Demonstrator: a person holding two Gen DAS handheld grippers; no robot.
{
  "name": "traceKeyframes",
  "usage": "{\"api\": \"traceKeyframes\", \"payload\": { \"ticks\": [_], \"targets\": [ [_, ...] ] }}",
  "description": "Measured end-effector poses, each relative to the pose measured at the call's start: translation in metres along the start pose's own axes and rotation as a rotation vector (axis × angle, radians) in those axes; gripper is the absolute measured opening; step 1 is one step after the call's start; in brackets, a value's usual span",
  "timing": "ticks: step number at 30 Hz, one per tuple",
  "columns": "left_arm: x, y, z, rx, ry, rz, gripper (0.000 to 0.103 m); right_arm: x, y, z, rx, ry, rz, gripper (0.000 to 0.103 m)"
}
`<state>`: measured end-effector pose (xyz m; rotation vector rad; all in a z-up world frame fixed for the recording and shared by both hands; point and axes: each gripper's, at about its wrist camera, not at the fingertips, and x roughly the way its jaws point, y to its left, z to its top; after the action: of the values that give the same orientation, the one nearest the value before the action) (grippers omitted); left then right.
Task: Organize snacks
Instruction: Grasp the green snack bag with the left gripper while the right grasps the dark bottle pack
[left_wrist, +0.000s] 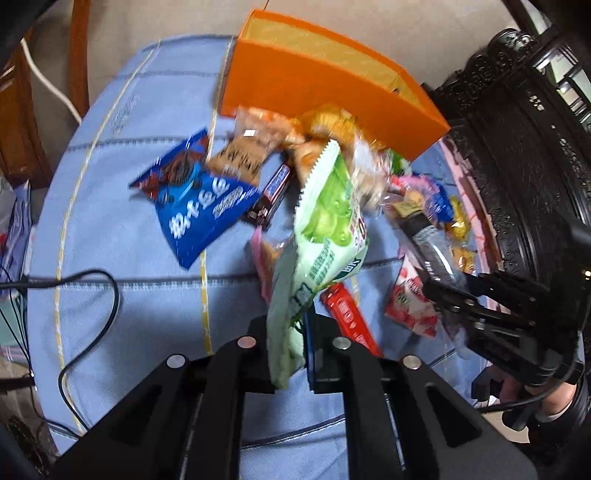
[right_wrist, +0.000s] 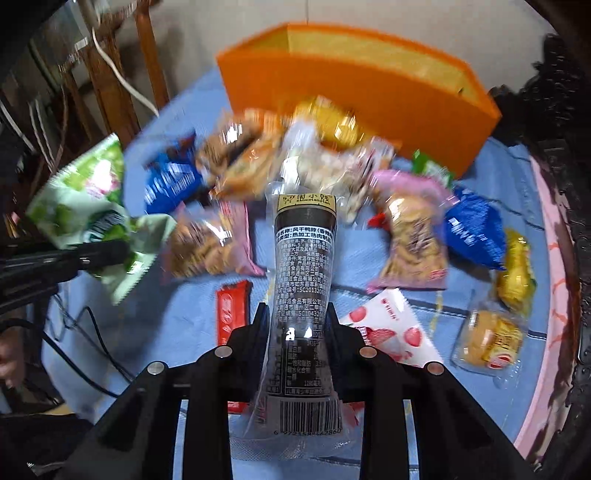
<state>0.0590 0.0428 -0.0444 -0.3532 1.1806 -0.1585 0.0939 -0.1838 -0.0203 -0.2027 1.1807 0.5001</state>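
Bench (right_wrist: 369, 258): blue cloth, snacks scattered before orange box (right_wrist: 354, 88). Left tongs (left_wrist: 291, 332) pinch green packet (left_wrist: 328, 221); right tongs (right_wrist: 295, 321) pinch black pouch (right_wrist: 301, 280).

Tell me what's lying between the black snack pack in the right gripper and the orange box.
In the right wrist view, a heap of clear-wrapped pastries lies between the black pack and the orange box, topped by a yellow-wrapped cake.
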Motion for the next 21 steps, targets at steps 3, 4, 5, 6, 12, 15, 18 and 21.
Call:
{"api": "traceKeyframes", "payload": {
  "ticks": [3, 4, 5, 6, 12, 15, 18, 21],
  "targets": [
    [-0.008, -0.008, 0.008, 0.02, -0.022, -0.01, 0.008, -0.019, -0.012, 0.002, 0.045, -0.042, 0.023, 0.029],
    [-0.01, -0.011, 0.01, 0.025, -0.026, -0.015, 0.008, -0.025, -0.013, 0.003, 0.054, -0.052, 0.027, 0.029],
    [-0.013, -0.014, 0.013, 0.032, -0.03, -0.025, 0.008, -0.031, -0.017, 0.004, 0.065, -0.067, 0.029, 0.029],
    [-0.014, -0.018, 0.015, 0.037, -0.033, -0.03, 0.008, -0.031, -0.02, 0.009, 0.071, -0.075, 0.031, 0.029],
    [-0.023, -0.039, 0.037, 0.072, -0.059, -0.061, 0.008, -0.047, -0.03, 0.028, 0.093, -0.14, 0.035, 0.029],
    [-0.027, -0.046, 0.051, 0.083, -0.076, -0.073, 0.008, -0.057, -0.034, 0.04, 0.083, -0.176, 0.026, 0.029],
    [-0.032, -0.055, 0.071, 0.108, -0.098, -0.071, 0.008, -0.065, -0.04, 0.06, 0.076, -0.215, 0.021, 0.029],
    [-0.039, -0.064, 0.098, 0.124, -0.126, -0.073, 0.008, -0.072, -0.048, 0.088, 0.067, -0.258, 0.012, 0.029]
  ]
}}
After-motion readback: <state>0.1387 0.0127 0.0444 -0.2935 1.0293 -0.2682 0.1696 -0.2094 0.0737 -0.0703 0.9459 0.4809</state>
